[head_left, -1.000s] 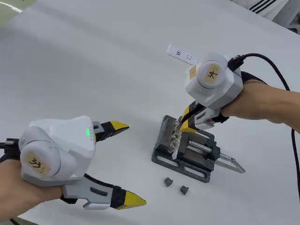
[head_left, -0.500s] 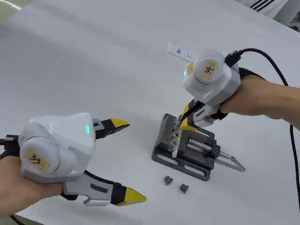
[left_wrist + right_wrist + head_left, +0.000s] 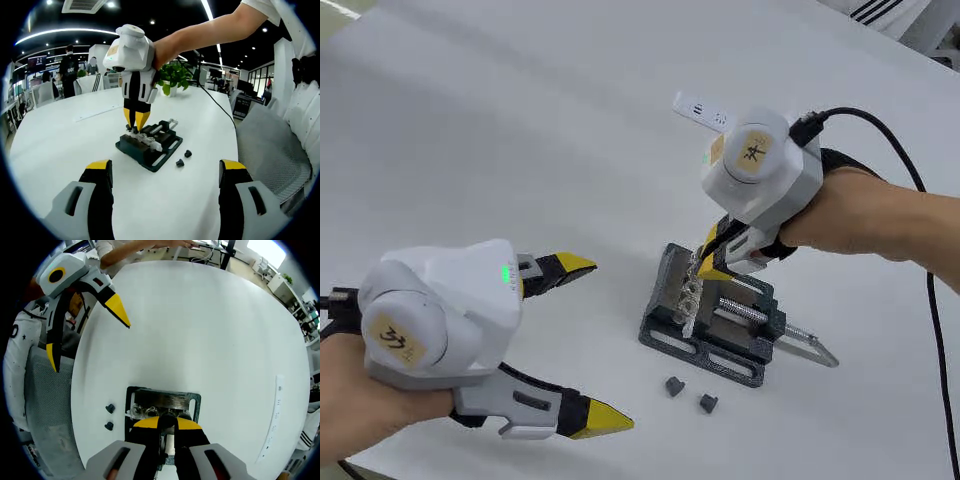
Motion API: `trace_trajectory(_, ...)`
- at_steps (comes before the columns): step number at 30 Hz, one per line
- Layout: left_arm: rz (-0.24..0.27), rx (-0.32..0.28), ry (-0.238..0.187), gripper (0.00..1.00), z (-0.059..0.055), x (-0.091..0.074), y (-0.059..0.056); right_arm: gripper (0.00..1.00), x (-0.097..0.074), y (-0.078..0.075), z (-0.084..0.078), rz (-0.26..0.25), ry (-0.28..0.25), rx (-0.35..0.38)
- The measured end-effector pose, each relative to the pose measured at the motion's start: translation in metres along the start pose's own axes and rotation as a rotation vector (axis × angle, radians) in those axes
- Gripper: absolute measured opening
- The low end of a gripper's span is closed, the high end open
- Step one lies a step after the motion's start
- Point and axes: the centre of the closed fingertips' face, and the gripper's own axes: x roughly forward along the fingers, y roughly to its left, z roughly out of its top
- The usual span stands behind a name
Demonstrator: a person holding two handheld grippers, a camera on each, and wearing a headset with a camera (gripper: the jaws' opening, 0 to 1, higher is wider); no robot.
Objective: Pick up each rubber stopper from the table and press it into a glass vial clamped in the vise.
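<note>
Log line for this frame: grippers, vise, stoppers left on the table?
right gripper: shut, tips over vials in vise | left gripper: open, hovering aside | two stoppers loose on table | grip contents: unclear

Two loose rubber stoppers [image 3: 674,385] on the worktop [image 3: 520,150], one vise [image 3: 705,350], one power strip [image 3: 700,112], plus a left gripper [image 3: 608,345] and a right gripper [image 3: 708,268]. Glass vials [image 3: 690,295] are too blurry to count.
</note>
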Motion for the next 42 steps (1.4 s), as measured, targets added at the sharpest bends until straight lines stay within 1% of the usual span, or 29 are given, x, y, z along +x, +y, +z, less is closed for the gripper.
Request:
trace_trajectory(2,0.001,-0.001,-0.002,0.87,0.001,0.0001,0.0007,0.04,-0.0001,0.0007,0.0,-0.001,-0.002,0.008)
trace_trajectory(7,0.001,-0.001,-0.004,0.87,0.0024,0.0,0.0012,0.04,0.0003,0.0012,0.0001,-0.023,-0.003,-0.006)
trace_trajectory(10,-0.004,0.0,-0.004,0.86,0.004,0.0007,-0.0004,0.04,-0.0014,0.0038,-0.0002,-0.021,-0.011,0.004)
trace_trajectory(12,-0.006,0.005,-0.002,0.86,0.0045,0.0006,-0.0011,0.06,-0.0019,0.0024,-0.0004,-0.019,-0.018,0.016)
trace_trajectory(14,-0.009,0.004,0.002,0.86,0.0041,0.0002,-0.0019,0.06,-0.0022,0.0025,0.0004,-0.017,-0.023,-0.018)
trace_trajectory(22,0.0,-0.001,0.005,0.86,0.0029,-0.0017,-0.0003,0.07,-0.0022,0.0032,-0.0003,-0.012,-0.037,-0.01)
trace_trajectory(26,-0.004,-0.001,0.008,0.85,0.0004,-0.0008,0.0002,0.07,-0.0019,0.0016,-0.0003,-0.012,-0.052,-0.005)
trace_trajectory(32,-0.005,-0.002,0.005,0.85,0.0017,-0.0004,-0.0001,0.08,-0.0025,0.0023,-0.0001,-0.013,-0.061,0.004)
trace_trajectory(37,-0.004,-0.002,0.007,0.85,0.0022,-0.0004,0.0004,0.1,-0.003,0.0046,0.0001,-0.012,-0.069,0.004)
trace_trajectory(42,-0.006,-0.002,0.007,0.85,0.0037,-0.0005,-0.0005,0.1,-0.0031,0.003,0.0015,-0.02,-0.08,0.012)
